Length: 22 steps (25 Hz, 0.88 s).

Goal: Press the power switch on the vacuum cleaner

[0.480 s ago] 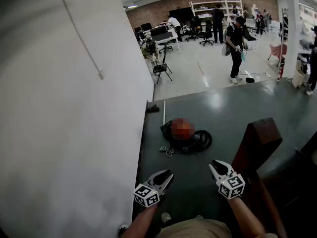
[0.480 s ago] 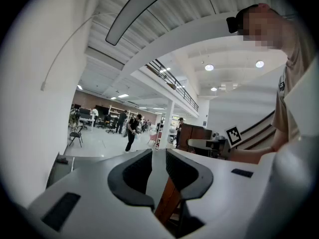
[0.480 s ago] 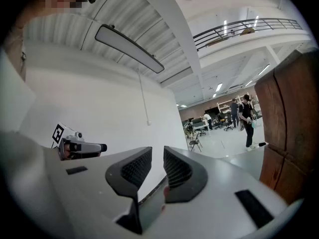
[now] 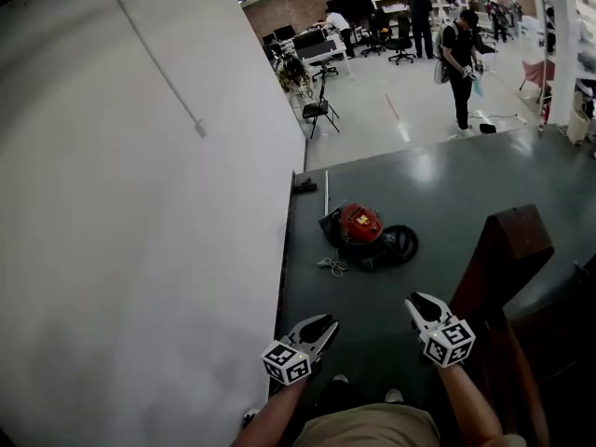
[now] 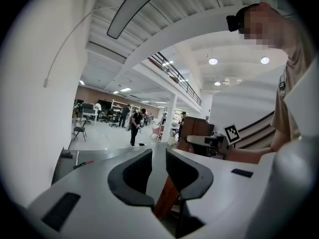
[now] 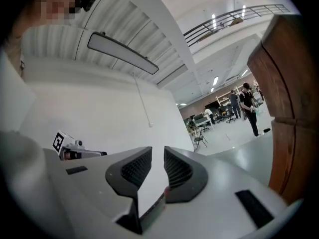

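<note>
The vacuum cleaner (image 4: 361, 223) is a small red canister with a black hose (image 4: 399, 245) coiled at its right. It lies on the dark floor by the white wall, well ahead of both grippers. My left gripper (image 4: 321, 324) is held low at the left and my right gripper (image 4: 417, 304) at the right, both pointing toward the vacuum and far short of it. In the left gripper view the left gripper (image 5: 158, 156) shows a gap with nothing in it. The right gripper (image 6: 158, 156) likewise stands open and empty in its own view.
A tall white wall (image 4: 140, 250) fills the left. A brown wooden post (image 4: 507, 250) rises close at the right of my right gripper. A loose cord (image 4: 331, 266) lies beside the vacuum. A thin white rod (image 4: 326, 192), a chair (image 4: 321, 110) and standing people (image 4: 463, 59) are further off.
The whole scene sits slightly further right and higher in the head view. Both grippers keep the same stance side by side, and the vacuum has not moved on the floor.
</note>
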Motion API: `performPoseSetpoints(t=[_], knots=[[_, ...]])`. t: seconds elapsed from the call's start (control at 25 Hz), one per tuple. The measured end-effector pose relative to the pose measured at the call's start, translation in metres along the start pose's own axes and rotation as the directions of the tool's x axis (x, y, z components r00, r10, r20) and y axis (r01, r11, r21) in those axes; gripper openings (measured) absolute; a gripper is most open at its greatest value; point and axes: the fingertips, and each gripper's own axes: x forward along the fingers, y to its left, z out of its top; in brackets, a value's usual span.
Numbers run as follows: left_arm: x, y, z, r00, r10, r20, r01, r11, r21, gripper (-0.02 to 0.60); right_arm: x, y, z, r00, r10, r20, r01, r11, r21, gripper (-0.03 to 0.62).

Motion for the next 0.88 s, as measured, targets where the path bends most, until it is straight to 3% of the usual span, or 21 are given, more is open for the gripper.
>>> performPoseSetpoints(t=[0.16,0.36,0.48,0.72,0.88], knots=[[-0.005,0.012,-0.002,1.0,0.016,-0.023,-0.017,1.0,-0.013,0.078,0.011,0.003,-0.009,1.0,0.025,0.017,-0.027,0.995,0.096,0.08],[0.007,0.052,-0.018,0.998,0.031,-0.046,-0.034,0.996,-0.078,0.056,0.036,-0.007,-0.025,0.999,-0.036,0.003,0.036,0.996,0.08,0.077],[0.014,0.077,-0.021,0.998,0.007,-0.061,-0.013,0.995,-0.095,0.006,0.052,0.003,-0.032,0.999,-0.05,-0.015,0.051,0.993,0.103,0.012],[0.029,0.132,-0.009,0.997,-0.039,-0.063,0.03,0.991,-0.132,0.006,0.107,0.012,-0.023,0.994,-0.072,-0.088,0.081,0.992,0.097,0.011],[0.032,0.193,0.001,0.998,-0.037,-0.047,0.03,0.989,-0.146,0.006,0.163,0.018,-0.014,0.992,-0.074,-0.103,0.083,0.993,0.084,0.011]])
